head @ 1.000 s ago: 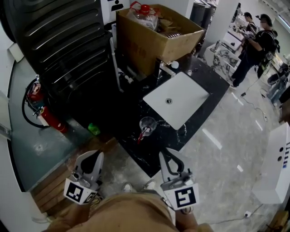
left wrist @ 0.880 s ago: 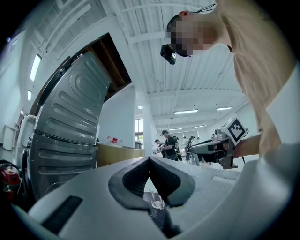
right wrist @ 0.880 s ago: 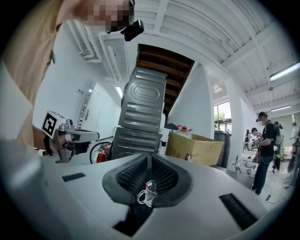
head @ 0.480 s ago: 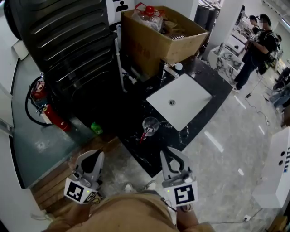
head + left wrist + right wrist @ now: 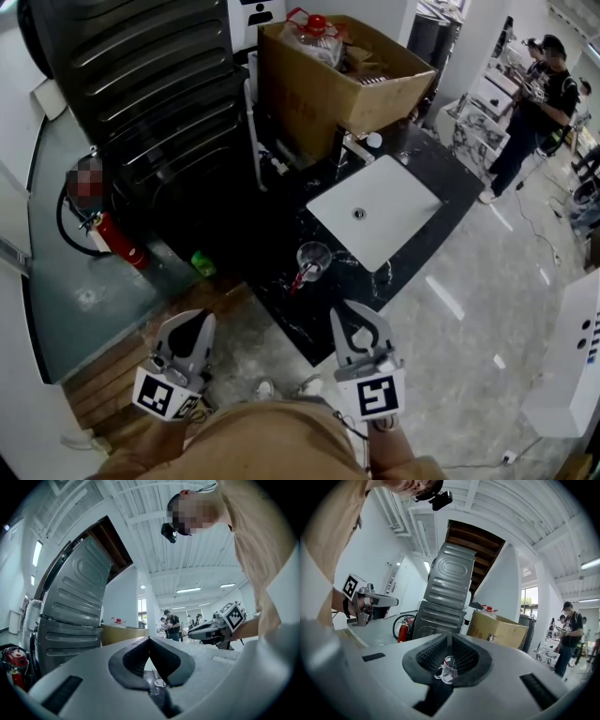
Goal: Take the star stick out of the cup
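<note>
Both grippers empty; star stick in the cup on the counter.
Left gripper [image 5: 199, 325] and right gripper [image 5: 354, 323] are held low by the person's waist, each with its jaw tips pressed together and nothing between them. The clear cup [image 5: 312, 257] stands upright on the black marble counter [image 5: 281, 234], just beside the white sink [image 5: 375, 211]. The red star stick [image 5: 300, 276] sits in it, leaning over the near rim. The cup is well apart from both grippers.

One cup [image 5: 313, 254], one star stick [image 5: 301, 275] (red), one box [image 5: 323, 89].
</note>
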The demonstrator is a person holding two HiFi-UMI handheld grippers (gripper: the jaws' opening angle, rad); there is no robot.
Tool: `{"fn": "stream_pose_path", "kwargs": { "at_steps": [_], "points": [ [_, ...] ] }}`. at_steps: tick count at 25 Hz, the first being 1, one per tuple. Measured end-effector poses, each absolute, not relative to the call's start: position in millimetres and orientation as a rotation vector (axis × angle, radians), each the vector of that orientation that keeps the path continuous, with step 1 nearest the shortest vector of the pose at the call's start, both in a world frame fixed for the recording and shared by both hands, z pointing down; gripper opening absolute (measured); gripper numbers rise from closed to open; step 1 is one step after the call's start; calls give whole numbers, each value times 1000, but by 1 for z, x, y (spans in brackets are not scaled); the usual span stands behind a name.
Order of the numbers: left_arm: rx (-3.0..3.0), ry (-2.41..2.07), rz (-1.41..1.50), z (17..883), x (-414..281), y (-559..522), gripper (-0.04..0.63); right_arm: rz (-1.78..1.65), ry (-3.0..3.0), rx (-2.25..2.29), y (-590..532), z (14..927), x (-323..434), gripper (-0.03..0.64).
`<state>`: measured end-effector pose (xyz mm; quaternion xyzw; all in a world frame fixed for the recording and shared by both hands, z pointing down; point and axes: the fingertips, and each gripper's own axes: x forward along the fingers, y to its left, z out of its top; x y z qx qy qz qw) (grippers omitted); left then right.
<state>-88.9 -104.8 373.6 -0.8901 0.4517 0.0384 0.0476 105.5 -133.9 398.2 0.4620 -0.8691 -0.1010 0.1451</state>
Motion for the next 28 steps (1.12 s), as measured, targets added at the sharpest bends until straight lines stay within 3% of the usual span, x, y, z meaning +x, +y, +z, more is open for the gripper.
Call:
{"fn": "stream_pose_path", "kwargs": {
  "at_steps": [4, 6, 7, 28],
  "points": [
    [-2702, 1375, 111, 374, -89, -101, 0, -297, -2525, 1322, -135, 399, 103, 9],
    [-2700, 1388, 103, 374, -90, -100, 1, -293, -2527, 1315, -137, 401, 102, 88],
    [-2700, 1394, 92, 375, -91, -100, 0, -292, -2526, 1312, -138, 402, 101, 93],
    [-2668, 1458, 63, 377, -99, -97, 0, -306, -2462, 1249, -156, 435, 98, 83]
  ]
}}
